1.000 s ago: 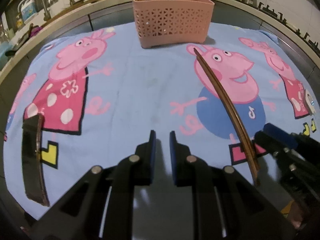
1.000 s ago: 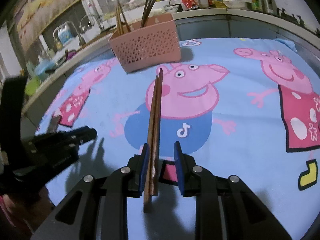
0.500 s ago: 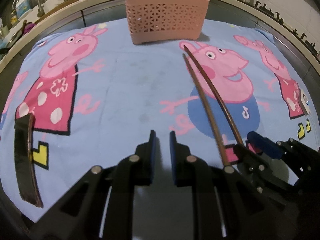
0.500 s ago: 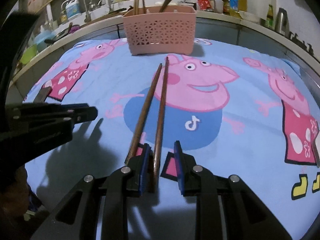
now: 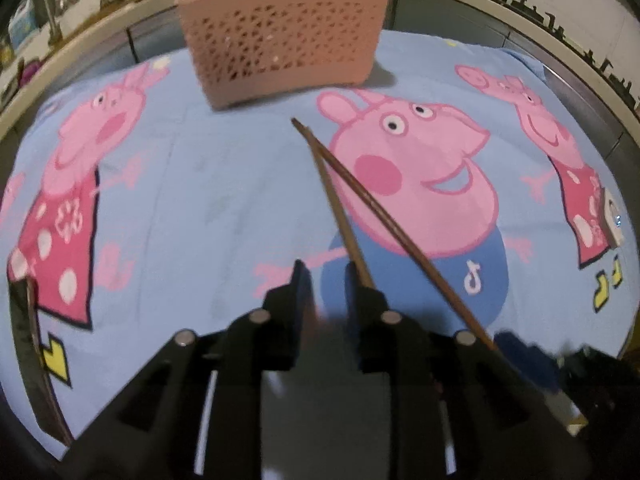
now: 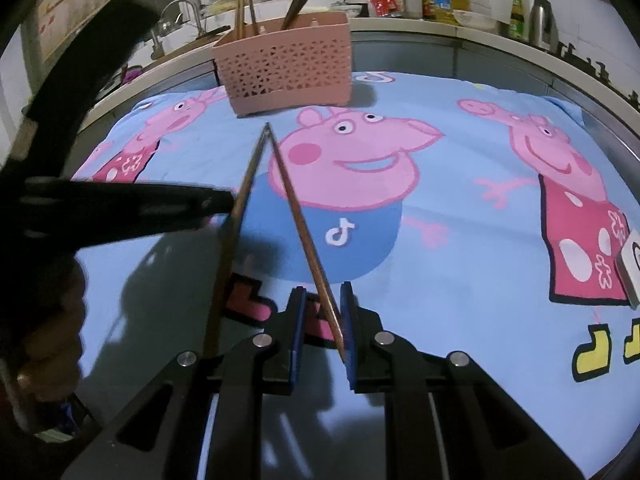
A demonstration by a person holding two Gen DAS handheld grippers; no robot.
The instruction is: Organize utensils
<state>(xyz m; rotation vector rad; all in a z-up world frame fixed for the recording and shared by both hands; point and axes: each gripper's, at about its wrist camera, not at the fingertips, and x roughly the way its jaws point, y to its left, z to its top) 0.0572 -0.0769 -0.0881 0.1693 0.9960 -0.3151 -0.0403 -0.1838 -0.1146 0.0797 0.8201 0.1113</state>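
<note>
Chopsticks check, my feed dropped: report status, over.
Right gripper shut on one brown wooden chopstick. Left gripper jaws opening, empty, beside the second chopstick. Sticks splayed, far tips meeting, short of the pink lattice basket. Nothing between.

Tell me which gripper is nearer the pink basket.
Left. The left gripper, jaws opening, empty, reaches farther up the cloth toward the pink basket; right gripper sits behind, clamping a chopstick.

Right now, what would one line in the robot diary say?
right gripper: shut on one chopstick | left gripper: opening, beside other chopstick | tips touching | pink basket: behind, on cartoon cloth
</note>
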